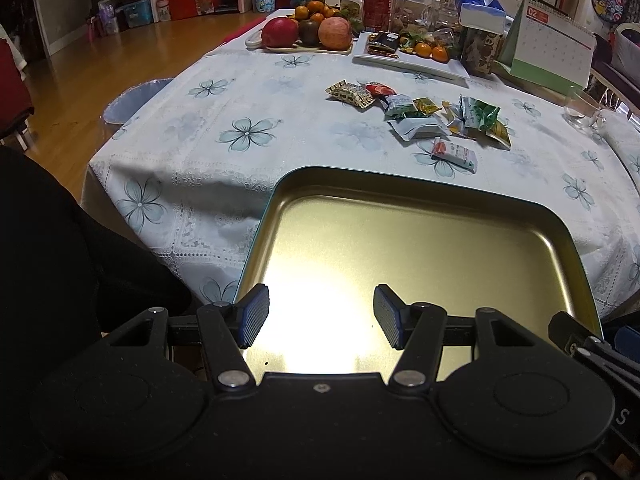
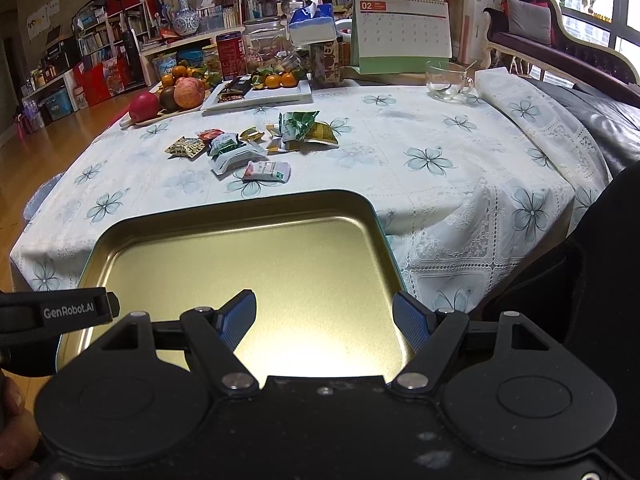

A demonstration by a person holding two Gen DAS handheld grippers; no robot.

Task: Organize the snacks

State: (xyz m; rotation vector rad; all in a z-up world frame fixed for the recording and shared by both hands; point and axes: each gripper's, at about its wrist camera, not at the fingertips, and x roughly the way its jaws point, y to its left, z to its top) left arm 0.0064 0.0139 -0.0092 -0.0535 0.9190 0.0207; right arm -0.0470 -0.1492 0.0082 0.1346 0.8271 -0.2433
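Left gripper [image 1: 321, 316]: jaws spread, nothing between them, poised over the near part of the tin. Right gripper [image 2: 324, 318]: jaws spread, likewise empty, over the same tin, just beside the left one.

Tin [image 1: 424, 178]: 1, shallow, gold-coloured inside, rounded corners, empty; it sits at the near edge of the table [image 1: 280, 92], directly under both tools.

Snack packets [image 1: 420, 116]: 1 loose cluster on the flowered cloth, straight beyond the tin's far rim, its spread running left to right. About 9 or 10 packets; some overlap, so the exact count cannot be told. Nearest piece: 1 white packet with red print [image 1: 454, 155], just beyond the rim, long axis crosswise to the jaws.

Reach, as a judgement: in the left view the cluster lies ahead and right; in the right view, ahead and left [image 2: 256, 144]. Neither hand is clearly nearer. The next move is a forward reach over the far rim.

Beyond: 1 fruit tray [image 1: 308, 38], 1 white platter [image 1: 412, 60], 1 desk calendar [image 1: 552, 48], 1 glass cup [image 2: 448, 78].
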